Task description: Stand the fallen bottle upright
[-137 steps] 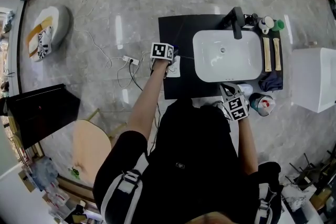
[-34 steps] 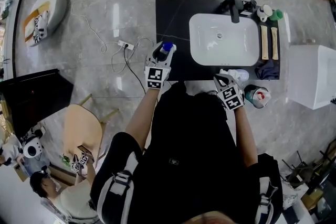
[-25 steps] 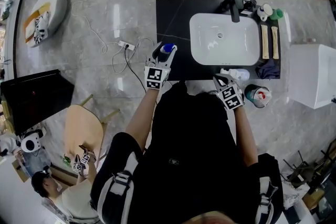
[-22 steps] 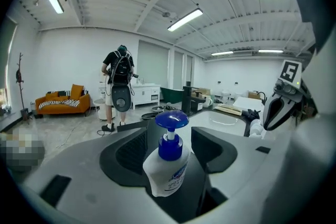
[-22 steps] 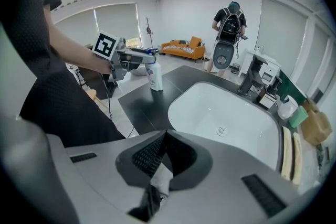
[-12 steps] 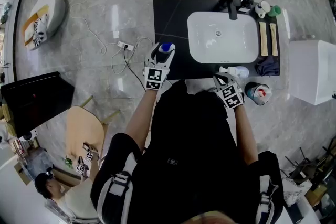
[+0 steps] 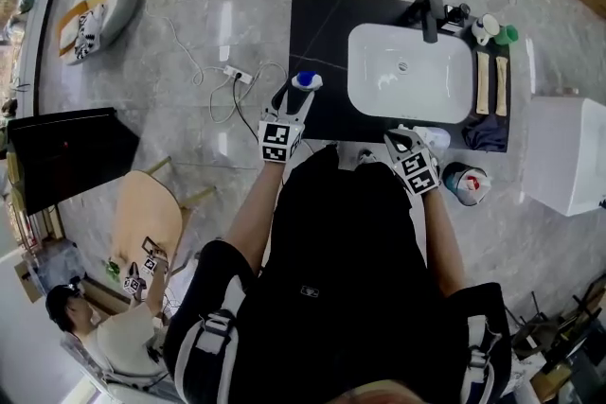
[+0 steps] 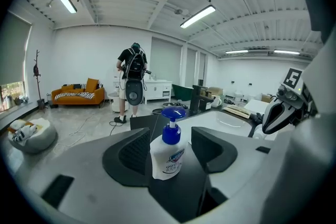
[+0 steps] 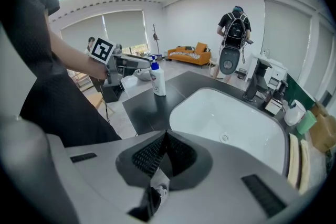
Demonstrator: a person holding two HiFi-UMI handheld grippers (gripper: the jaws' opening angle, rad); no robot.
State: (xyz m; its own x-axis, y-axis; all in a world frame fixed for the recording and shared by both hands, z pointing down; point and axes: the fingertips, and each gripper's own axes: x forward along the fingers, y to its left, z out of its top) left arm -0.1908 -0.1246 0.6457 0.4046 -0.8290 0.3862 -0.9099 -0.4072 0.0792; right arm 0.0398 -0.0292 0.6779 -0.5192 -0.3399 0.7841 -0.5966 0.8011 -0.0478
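Observation:
A white soap bottle with a blue pump (image 7: 305, 82) stands upright near the left edge of the black countertop (image 7: 322, 24). My left gripper (image 7: 294, 97) is around it with jaws wide. In the left gripper view the bottle (image 8: 167, 159) sits between the two dark pads (image 8: 135, 150) with a gap on each side, so my left gripper (image 8: 173, 152) is open. My right gripper (image 7: 405, 141) hovers over the counter's front edge by the sink and is shut. In the right gripper view its pads (image 9: 164, 136) meet with nothing between them, and the bottle (image 9: 158, 80) shows far off.
A white sink basin (image 7: 358, 76) with a black faucet (image 7: 431, 12) fills the counter's right half. Wooden items (image 7: 483, 82), a dark cloth (image 7: 488, 135) and a clear bottle (image 7: 433, 137) lie right of it. A bin (image 7: 469, 184) and white cabinet (image 7: 568, 151) stand beside. Cables (image 7: 232, 76) cross the floor.
Five seconds ago my left gripper reached farther over the counter with no blue cap showing. The bottle now stands upright at its tips. Over the last second both hands have stayed almost still.

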